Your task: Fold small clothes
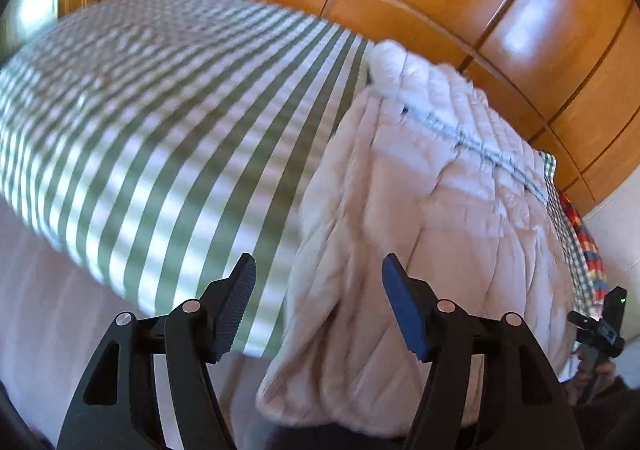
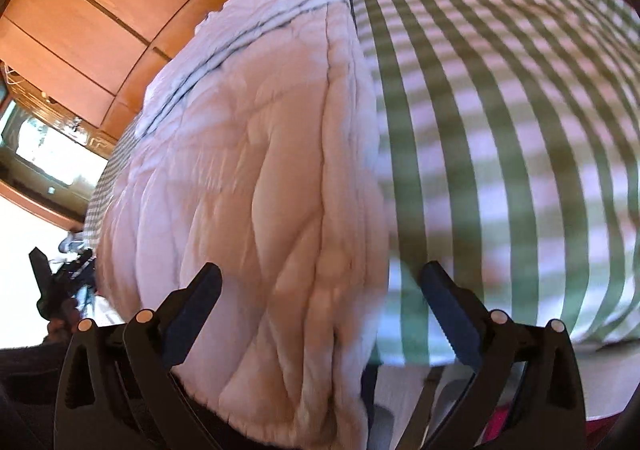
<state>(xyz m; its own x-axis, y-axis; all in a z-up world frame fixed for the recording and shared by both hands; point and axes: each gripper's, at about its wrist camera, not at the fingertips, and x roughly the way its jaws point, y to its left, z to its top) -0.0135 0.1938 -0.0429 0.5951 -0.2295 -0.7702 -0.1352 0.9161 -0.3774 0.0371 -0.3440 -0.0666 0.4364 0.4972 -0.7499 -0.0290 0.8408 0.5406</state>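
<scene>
The jacket (image 1: pixel 420 217) lies on the bed (image 1: pixel 160 137), its hem overhanging the near edge. Left tool (image 1: pixel 318 306) and right tool (image 2: pixel 320 314) are both wide, holding nothing. Pinch opposite hem corners; lift evenly to avoid bunching.

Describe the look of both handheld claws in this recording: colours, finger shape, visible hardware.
Left claw and right claw match: matte black angular frames with triangular cut-outs, round silver pivot pins, and flat fingers faced with blue pads. One pad shows fine ribbing.
</scene>
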